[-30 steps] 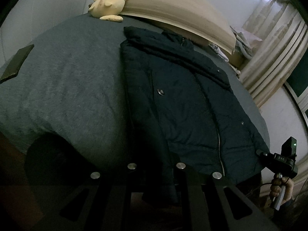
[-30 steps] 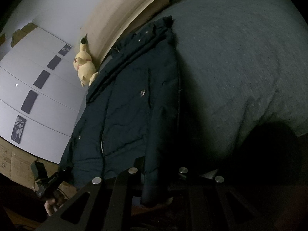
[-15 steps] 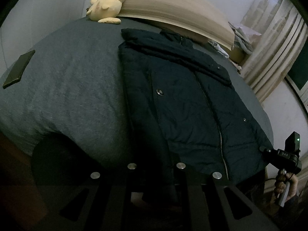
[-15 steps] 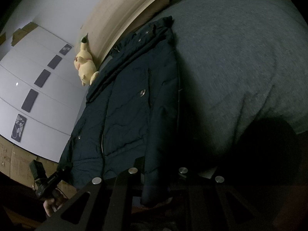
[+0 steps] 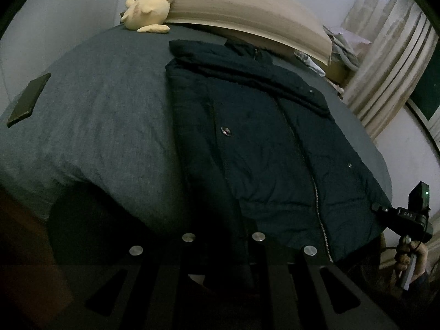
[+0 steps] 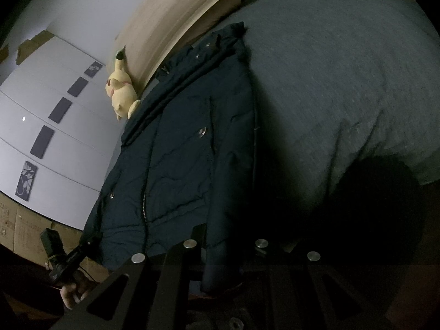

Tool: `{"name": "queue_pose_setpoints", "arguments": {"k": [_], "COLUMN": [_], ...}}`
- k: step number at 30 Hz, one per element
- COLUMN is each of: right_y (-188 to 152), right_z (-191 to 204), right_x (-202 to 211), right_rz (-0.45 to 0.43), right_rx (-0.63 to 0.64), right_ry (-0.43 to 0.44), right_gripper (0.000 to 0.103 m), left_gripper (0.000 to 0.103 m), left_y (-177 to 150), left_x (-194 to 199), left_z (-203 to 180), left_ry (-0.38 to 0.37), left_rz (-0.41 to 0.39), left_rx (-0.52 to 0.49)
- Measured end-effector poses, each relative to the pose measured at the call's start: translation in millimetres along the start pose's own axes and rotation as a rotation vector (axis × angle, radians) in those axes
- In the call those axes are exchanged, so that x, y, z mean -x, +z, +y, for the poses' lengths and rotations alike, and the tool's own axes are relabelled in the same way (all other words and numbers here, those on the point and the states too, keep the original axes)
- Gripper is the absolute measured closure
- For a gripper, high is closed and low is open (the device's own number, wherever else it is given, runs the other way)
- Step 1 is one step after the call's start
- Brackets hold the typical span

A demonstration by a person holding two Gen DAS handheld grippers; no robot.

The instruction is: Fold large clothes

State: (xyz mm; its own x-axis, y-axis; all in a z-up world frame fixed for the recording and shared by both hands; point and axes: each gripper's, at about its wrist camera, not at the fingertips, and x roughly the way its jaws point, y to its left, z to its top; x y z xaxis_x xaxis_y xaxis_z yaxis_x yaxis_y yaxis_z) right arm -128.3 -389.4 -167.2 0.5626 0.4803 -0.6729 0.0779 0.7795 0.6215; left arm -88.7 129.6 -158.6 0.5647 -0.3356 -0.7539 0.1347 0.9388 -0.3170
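A dark navy padded jacket (image 5: pixel 264 143) lies front up on a grey bedcover (image 5: pixel 104 110), collar toward the headboard, hem at the near edge. My left gripper (image 5: pixel 222 264) is shut on the hem's left corner. My right gripper (image 6: pixel 222 264) is shut on the hem's right corner, and the jacket (image 6: pixel 178 165) stretches away from it. The right gripper's body (image 5: pixel 404 220) shows at the far right of the left wrist view. The left gripper's body (image 6: pixel 66 255) shows at the lower left of the right wrist view.
A yellow plush toy (image 5: pixel 151 2) leans on the wooden headboard (image 5: pixel 247 13). A dark flat rectangle (image 5: pixel 29 99) lies on the bedcover's left side. Curtains (image 5: pixel 390 55) hang at right. White wardrobe doors (image 6: pixel 49 115) and cardboard boxes (image 6: pixel 16 225) stand beside the bed.
The left wrist view has shifted slightly, so the jacket and plush sit a little higher. Both grippers still hold the hem; the jacket's lay is unchanged.
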Motion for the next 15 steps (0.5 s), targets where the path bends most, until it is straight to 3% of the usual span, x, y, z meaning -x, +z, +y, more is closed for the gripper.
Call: {"name": "queue_pose_setpoints", "arguments": {"k": [15], "right_y": [-0.1], "right_z": [3.7], "right_x": [8.0], "right_rz": [0.014], "right_rx": [0.034], "right_ry": [0.002], "right_gripper": [0.091], "left_gripper": [0.092], "left_y": [-2.6], "left_x": [5.4], "left_z": [0.8], "left_ry": [0.004], "left_rz": [0.003], "left_rx": [-0.008]}}
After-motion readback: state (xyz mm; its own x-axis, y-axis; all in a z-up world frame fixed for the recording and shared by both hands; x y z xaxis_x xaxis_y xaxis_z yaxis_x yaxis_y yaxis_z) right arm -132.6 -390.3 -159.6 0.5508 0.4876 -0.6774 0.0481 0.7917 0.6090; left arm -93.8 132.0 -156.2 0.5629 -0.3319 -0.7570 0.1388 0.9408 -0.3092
